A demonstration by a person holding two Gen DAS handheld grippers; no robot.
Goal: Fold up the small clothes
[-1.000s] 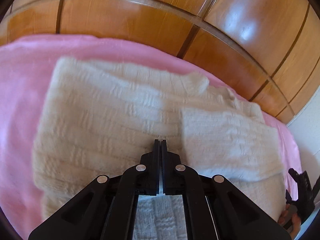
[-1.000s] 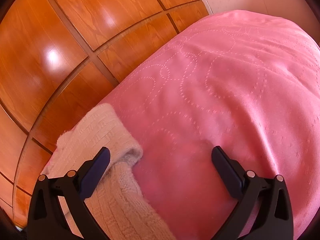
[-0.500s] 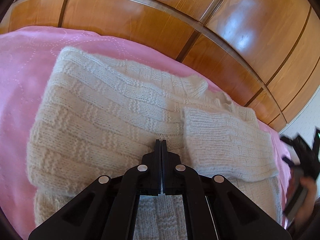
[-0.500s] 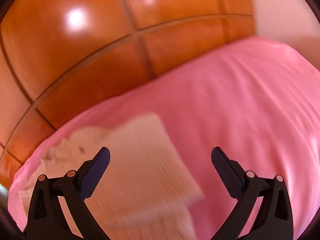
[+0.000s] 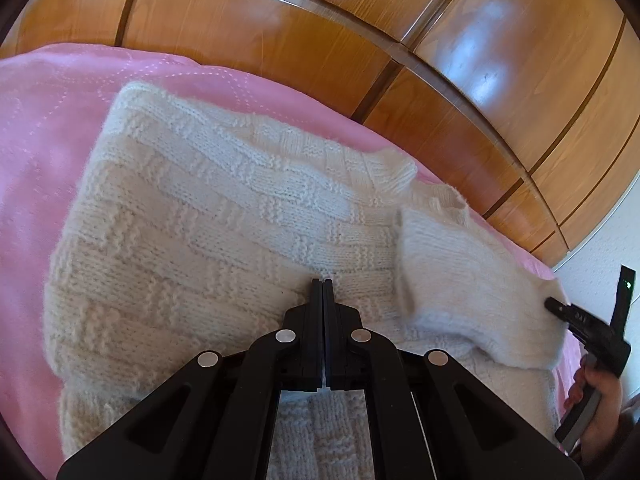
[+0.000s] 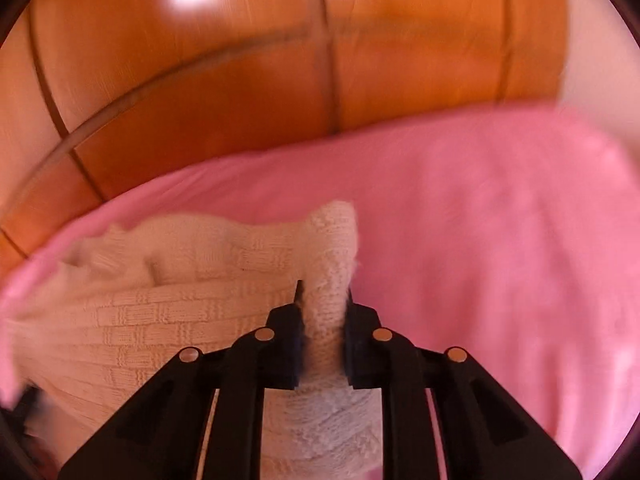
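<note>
Cream basket-weave knit sweater (image 5: 208, 240) on pink quilted bed (image 5: 36, 128), wooden headboard (image 5: 460, 60) close behind, left gripper (image 5: 322, 292) jaws pressed together over it holding nothing visible, right gripper (image 6: 323, 300) jaws clamping its folded sleeve (image 6: 330, 264), bare bed beyond.

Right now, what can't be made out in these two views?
- Left wrist view: the sweater's near hem is hidden by the left gripper; whether its shut jaws pinch any knit is unclear.
- Right wrist view: motion blur smears the bedspread; the right gripper hides the sleeve beneath it.
</note>
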